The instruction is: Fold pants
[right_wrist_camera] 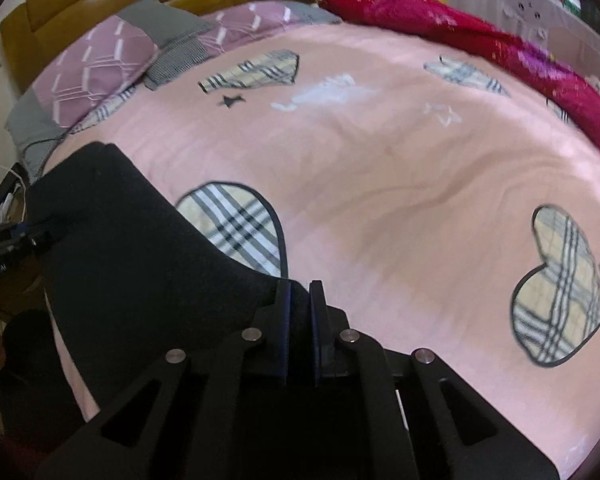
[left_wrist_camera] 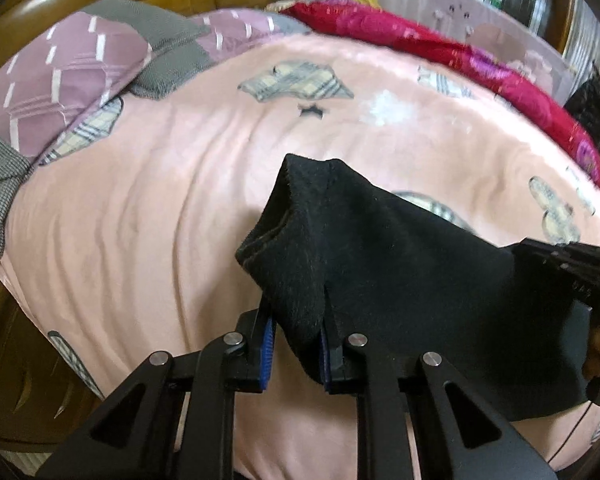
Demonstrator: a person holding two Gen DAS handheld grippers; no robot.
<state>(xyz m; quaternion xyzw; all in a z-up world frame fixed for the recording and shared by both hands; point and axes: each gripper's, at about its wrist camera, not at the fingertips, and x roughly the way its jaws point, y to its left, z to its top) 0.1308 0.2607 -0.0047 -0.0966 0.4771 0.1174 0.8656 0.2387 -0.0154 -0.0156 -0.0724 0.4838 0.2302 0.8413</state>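
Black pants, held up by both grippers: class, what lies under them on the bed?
Under the black pants lies the pink bedsheet, with one plaid heart patch partly showing beside the cloth. The rest of that patch and the sheet directly beneath are covered.

Black pants hang bunched above the bed.

Pink heart-patterned bedsheet, mauve pillow, red quilt.

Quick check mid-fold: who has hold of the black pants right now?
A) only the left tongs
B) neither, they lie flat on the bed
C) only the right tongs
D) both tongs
D: the left tongs and the right tongs each pinch black pants fabric, held above the pink bedspread.
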